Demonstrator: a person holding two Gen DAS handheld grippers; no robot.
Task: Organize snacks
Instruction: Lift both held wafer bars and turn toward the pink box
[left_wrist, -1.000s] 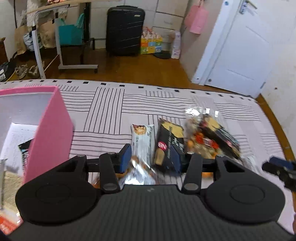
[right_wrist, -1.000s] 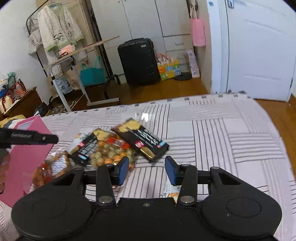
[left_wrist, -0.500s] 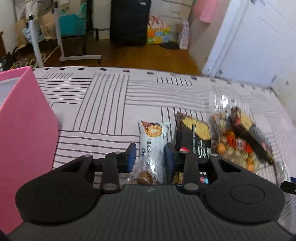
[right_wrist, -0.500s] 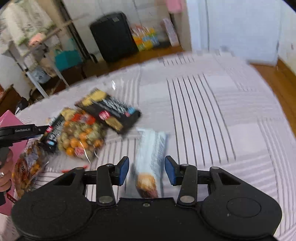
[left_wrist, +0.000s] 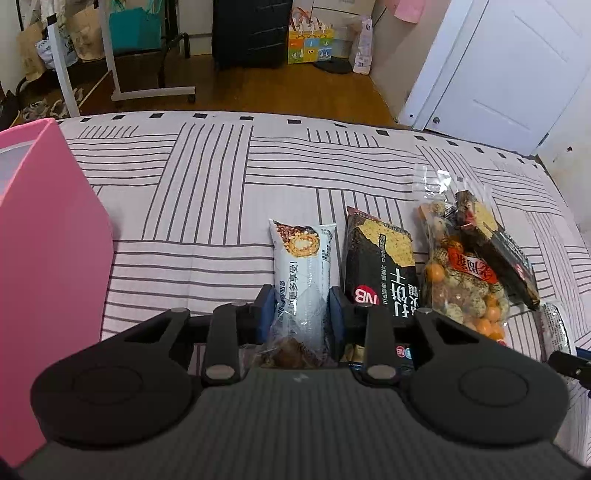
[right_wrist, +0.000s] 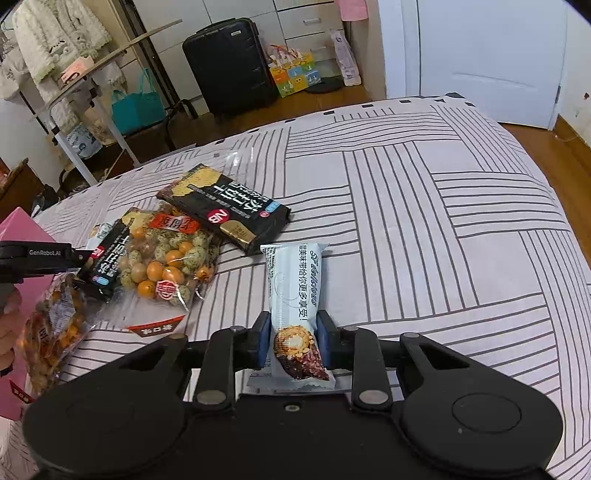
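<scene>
The left gripper sits at the bottom centre of its own view, its jaws closing on a pale blue snack bar that lies lengthwise between the blue pads, which already touch the wrapper on both sides. Just right of that bar lies a black cracker pack, and further right a clear bag of nuts with a second dark pack resting on top of it. A pink box stands along the left edge of the frame. All of this rests on a bed cover with dark stripes. In the right wrist view, the right gripper at the bottom centre is clamped narrowly on another pale blue snack bar, gripping it near its chocolate-printed end, with the rest of the bar pointing up the frame. To the upper left of it lie a black cracker pack and a clear nut bag. The other gripper reaches in from the left edge.
</scene>
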